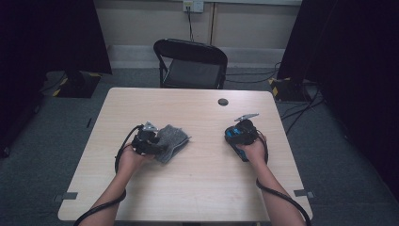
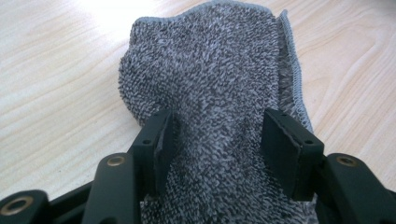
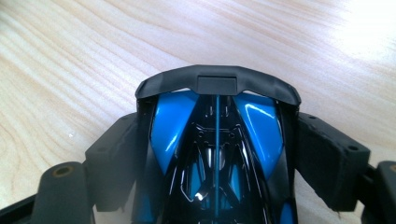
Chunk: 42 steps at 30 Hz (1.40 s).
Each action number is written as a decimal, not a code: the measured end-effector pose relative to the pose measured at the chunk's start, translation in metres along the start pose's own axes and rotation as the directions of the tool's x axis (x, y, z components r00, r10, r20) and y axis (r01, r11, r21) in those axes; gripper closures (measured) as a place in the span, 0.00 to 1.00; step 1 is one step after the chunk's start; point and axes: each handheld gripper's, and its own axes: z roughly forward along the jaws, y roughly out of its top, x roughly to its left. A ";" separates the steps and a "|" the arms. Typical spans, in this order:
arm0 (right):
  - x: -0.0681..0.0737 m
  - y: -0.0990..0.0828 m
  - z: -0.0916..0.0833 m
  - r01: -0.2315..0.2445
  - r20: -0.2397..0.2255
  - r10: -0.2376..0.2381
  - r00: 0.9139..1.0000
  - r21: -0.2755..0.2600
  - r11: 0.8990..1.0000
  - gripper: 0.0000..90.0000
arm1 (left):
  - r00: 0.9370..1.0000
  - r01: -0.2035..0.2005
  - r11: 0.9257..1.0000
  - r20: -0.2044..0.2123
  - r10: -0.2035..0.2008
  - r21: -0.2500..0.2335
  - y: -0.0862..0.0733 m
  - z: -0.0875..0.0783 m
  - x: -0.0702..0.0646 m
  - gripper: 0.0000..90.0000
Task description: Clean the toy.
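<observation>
Left gripper (image 2: 217, 135) jaws apart, pads off grey cloth (image 2: 210, 84) between them, letting go. Right gripper (image 3: 217, 154) clamps blue toy car (image 3: 217, 140), steadied on table (image 1: 197, 179).

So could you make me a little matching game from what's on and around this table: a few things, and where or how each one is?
Things:
1. grey cloth
2. blue and black toy car
3. black folding chair
4. small dark disc

Places:
A. beyond the table's far edge
B. between the left hand-held gripper's jaws
C. on the table near its far edge
D. between the right hand-held gripper's jaws

Pairs: 1-B, 2-D, 3-A, 4-C
</observation>
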 end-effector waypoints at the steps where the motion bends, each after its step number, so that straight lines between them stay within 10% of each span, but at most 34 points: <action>1: 0.000 0.000 0.000 0.003 0.001 -0.003 1.000 0.002 1.000 0.23 | 1.000 -0.001 1.000 -0.001 0.001 -0.002 0.000 0.000 -0.001 0.48; 42: -0.015 -0.007 -0.045 -0.095 -0.020 0.093 0.995 -0.147 0.985 0.15 | 1.000 0.011 0.998 0.001 -0.011 -0.057 0.016 -0.019 -0.004 0.15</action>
